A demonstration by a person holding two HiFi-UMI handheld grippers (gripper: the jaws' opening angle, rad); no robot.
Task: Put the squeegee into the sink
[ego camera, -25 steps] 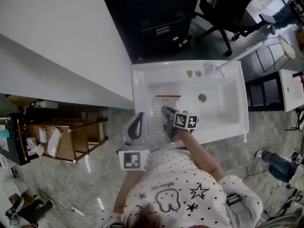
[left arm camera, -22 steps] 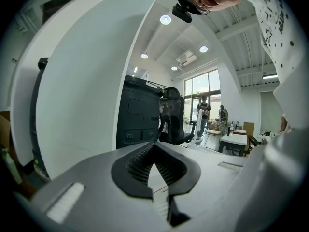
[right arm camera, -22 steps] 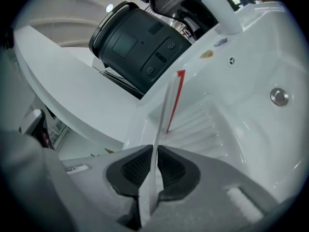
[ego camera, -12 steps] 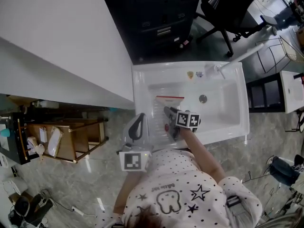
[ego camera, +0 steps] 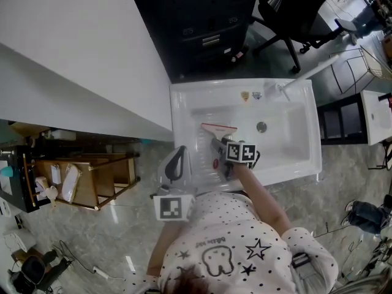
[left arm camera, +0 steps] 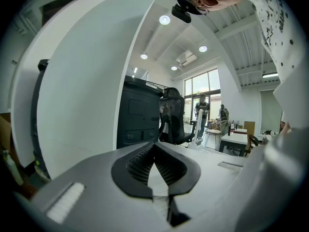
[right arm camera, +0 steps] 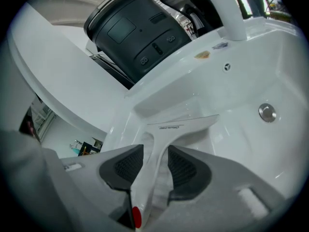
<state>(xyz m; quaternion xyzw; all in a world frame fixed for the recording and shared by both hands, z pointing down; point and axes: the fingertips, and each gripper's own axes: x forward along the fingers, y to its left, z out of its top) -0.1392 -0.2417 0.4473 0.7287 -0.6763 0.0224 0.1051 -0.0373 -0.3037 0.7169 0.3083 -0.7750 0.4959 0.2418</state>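
A white squeegee [ego camera: 218, 129] with a red-edged blade lies in the left part of the white sink [ego camera: 184, 100], blade toward the faucet. My right gripper [ego camera: 218, 146] reaches down into the basin. Its jaws have just been opening and stand open around the squeegee's handle [right arm camera: 153, 166], with a gap showing on the right side. In the right gripper view the blade [right arm camera: 186, 123] rests on the basin floor ahead of the jaws. My left gripper [ego camera: 178, 152] hangs outside the sink's left front corner. It is shut with nothing in it, the tips meeting [left arm camera: 154, 147].
The drain [ego camera: 261, 127] sits right of the squeegee and the faucet [ego camera: 283, 88] stands on the back rim. A white counter [ego camera: 73, 54] runs off to the left. Behind the sink are a black cabinet [ego camera: 196, 23] and an office chair [ego camera: 288, 8]; a wooden cart [ego camera: 82, 179] stands left.
The right gripper has sunk slightly into the basin with the squeegee. The left gripper has stayed where it was.
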